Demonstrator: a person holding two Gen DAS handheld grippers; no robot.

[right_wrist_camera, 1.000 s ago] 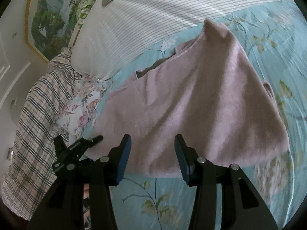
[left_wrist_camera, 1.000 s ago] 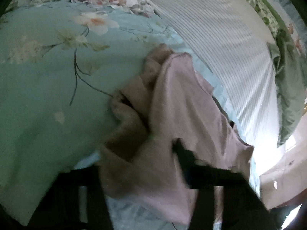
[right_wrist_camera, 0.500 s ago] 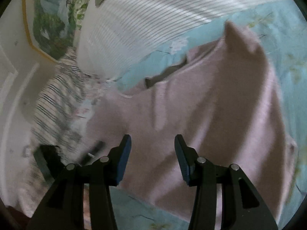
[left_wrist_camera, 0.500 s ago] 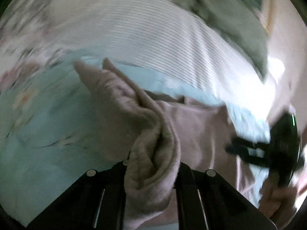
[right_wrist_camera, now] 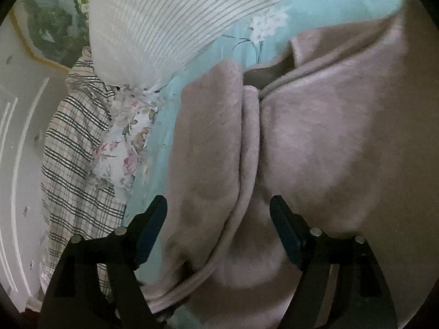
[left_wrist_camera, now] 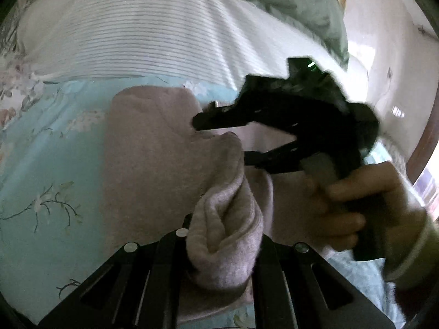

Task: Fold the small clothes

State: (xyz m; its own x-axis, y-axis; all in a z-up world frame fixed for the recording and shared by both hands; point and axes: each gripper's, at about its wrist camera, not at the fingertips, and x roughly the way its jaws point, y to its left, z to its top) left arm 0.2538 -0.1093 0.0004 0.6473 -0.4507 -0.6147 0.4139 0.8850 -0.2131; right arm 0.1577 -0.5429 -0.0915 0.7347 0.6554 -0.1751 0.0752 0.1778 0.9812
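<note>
A small pale pink fleece garment lies on the aqua floral bedsheet. My left gripper is shut on a bunched fold of the garment and holds it up off the bed. My right gripper is open wide, its jaws to either side of a ridge of the garment near its neck opening, close above the cloth. In the left wrist view the right gripper shows from the side, held in a hand, with its fingers spread over the garment.
A white striped pillow lies behind the garment, with a green cloth beyond it. A plaid cloth and a floral fabric lie at the bed's edge, by a white wall.
My left gripper swung round with the bunched fold, so the right gripper now shows in its view. My right gripper moved in close over the garment and its jaws opened wider.
</note>
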